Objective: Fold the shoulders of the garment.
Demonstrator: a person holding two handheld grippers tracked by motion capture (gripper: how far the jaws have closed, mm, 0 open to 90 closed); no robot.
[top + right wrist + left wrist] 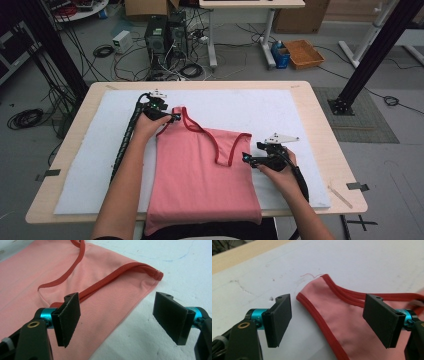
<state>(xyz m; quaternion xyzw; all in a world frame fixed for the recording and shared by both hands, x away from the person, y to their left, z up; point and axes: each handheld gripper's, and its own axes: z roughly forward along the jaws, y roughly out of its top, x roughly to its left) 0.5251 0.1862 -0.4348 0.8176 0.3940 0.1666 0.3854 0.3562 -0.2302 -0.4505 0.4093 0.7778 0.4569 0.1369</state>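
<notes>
One pink top (200, 175), smooth knit, red ribbed trim, flat on the white foam mat (85, 170). My left claw (172, 118) gapes wide around its strap (322, 290), gripping nothing. My right claw (246, 158), jaws wide, hovers at the other strap corner (150, 275), empty.

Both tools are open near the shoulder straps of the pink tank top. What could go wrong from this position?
1. The left tool straddles the left strap tip with its jaws apart; closing carelessly might pinch just the red trim, which could slip out.
2. The right tool sits over the right strap corner, half above bare white mat; it may miss the fabric.
3. The pink tank top hangs over the table edge, so pulling could drag it off.
</notes>
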